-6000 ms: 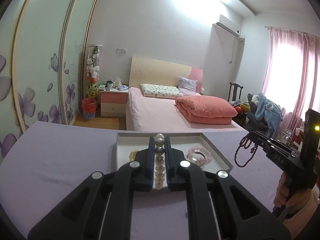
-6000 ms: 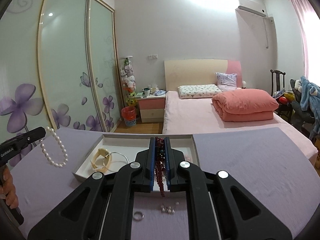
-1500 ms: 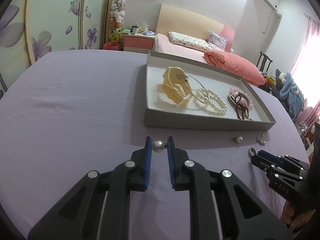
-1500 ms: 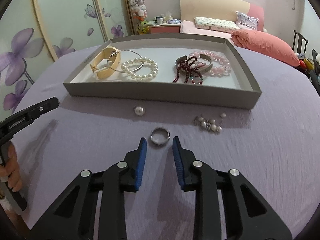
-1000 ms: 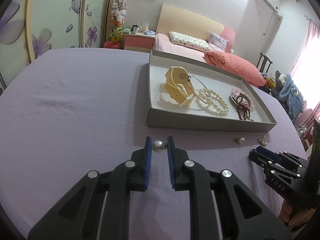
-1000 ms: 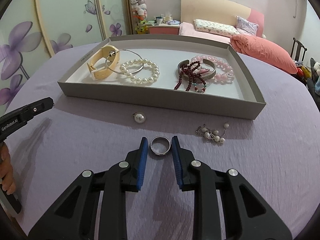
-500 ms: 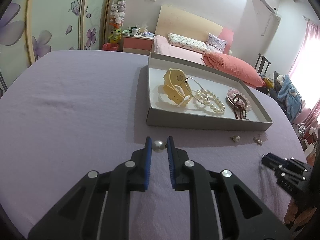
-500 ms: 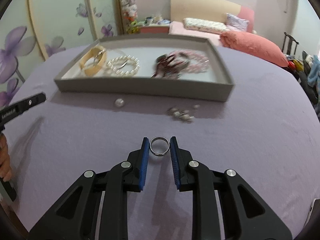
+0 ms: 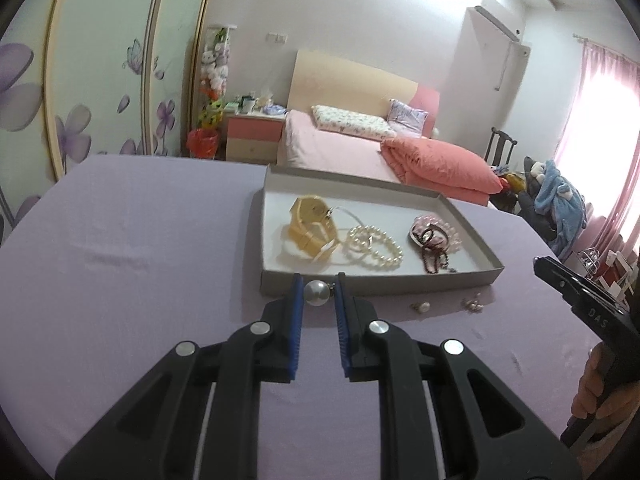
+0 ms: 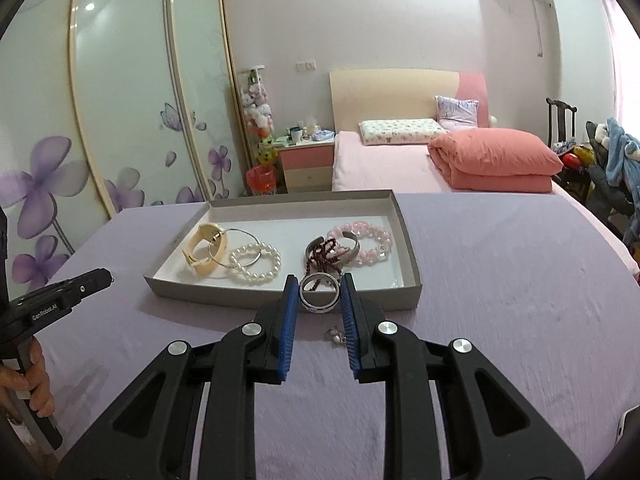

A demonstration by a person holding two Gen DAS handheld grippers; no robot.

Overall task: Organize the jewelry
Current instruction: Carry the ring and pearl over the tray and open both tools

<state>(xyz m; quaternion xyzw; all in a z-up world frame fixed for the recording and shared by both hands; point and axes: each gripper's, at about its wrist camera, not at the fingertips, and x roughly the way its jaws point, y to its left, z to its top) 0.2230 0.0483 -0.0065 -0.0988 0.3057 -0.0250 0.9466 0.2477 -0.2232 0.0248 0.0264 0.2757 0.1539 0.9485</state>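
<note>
My left gripper [image 9: 316, 292] is shut on a single pearl bead [image 9: 317, 293], held above the purple cloth just in front of the grey tray [image 9: 380, 283]. My right gripper [image 10: 319, 294] is shut on a silver ring [image 10: 319, 298], lifted near the tray's front wall [image 10: 280, 300]. In the tray lie a cream watch [image 10: 204, 250], a pearl bracelet [image 10: 256, 266], a dark red bead string [image 10: 320, 256] and a pink bead bracelet [image 10: 366, 242]. A loose pearl stud [image 9: 423, 307] and a small pearl cluster [image 9: 472, 305] lie on the cloth before the tray.
The purple cloth [image 10: 500, 280] covers the whole table. Behind it stand a pink bed [image 10: 400, 160], a nightstand [image 10: 306, 162] and floral wardrobe doors [image 10: 120, 100]. A hand [image 9: 592, 392] holds the other gripper at the right edge of the left wrist view.
Both grippers have risen off the cloth with their pieces and tilted up, so the tray looks farther and more of the room shows. The ring has left the cloth.
</note>
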